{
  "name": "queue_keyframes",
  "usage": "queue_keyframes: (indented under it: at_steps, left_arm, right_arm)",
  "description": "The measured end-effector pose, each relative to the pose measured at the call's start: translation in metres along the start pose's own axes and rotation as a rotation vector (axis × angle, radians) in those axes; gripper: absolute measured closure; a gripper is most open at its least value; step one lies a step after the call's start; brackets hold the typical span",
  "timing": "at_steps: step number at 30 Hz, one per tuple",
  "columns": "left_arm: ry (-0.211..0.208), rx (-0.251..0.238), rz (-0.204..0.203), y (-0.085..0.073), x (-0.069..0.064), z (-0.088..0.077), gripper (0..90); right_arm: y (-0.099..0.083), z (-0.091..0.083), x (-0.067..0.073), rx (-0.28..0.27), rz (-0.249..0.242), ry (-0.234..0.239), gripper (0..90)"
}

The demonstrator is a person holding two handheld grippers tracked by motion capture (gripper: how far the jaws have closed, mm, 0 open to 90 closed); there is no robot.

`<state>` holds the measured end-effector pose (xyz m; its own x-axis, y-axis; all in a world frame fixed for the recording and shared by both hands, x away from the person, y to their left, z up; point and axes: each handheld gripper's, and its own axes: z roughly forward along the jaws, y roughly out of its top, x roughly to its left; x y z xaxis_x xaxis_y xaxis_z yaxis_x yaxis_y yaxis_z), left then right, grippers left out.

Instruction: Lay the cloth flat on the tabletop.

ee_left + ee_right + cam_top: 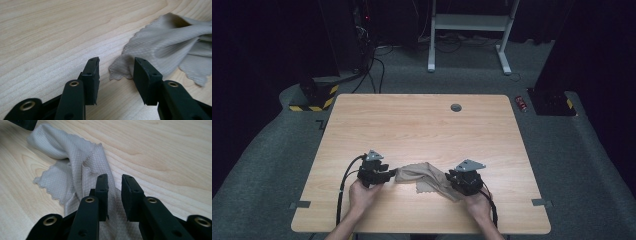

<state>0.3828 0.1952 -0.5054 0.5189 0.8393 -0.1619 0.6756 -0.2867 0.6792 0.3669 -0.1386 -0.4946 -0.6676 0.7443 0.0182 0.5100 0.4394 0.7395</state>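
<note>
Left claw (pixel 115 72) spread, cloth (pixel 160 47) corner between its jaws; right claw (pixel 115 195) spread over cloth's other end; crumpled beige cloth lies near desk (pixel 422 120) front edge, between both claws

Wooden table (pixel 422 125) fills centre of frame, small grey grommet (pixel 456 107) near its upper edge. Crumpled beige cloth (pixel 424 178) lies lower centre. Left gripper (pixel 373 171), held by a hand (pixel 362 196), sits at the cloth's left end; right gripper (pixel 467 178) at its right end. Jaw positions too small to read. Red can (pixel 521 103) on grey carpet, upper right; white desk frame (pixel 469 30) at top.
</note>
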Motion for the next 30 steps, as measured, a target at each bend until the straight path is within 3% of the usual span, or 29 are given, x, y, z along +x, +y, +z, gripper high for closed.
queue_keyframes:
  at_steps: [6,13,20,26,30]
  left_arm:
    - [0.034,0.024,0.009,-0.002,-0.001,0.007,53.6]
    - [0.058,0.032,0.066,-0.005,-0.005,0.005,52.9]
    - [0.055,0.015,0.062,-0.008,-0.005,0.005,53.3]
    - [0.054,0.005,0.061,-0.009,-0.004,0.004,54.8]
    - [0.054,0.005,0.059,-0.009,-0.004,0.005,55.4]
  right_arm:
    - [0.004,0.019,0.008,0.043,0.002,0.034,71.2]
    - [0.001,0.021,0.028,0.069,-0.087,0.070,71.4]
    - [-0.002,0.016,0.026,0.062,-0.082,0.062,68.9]
    - [0.005,0.008,0.023,-0.005,-0.064,0.054,73.2]
    - [0.011,0.015,0.023,0.028,-0.091,0.044,72.7]
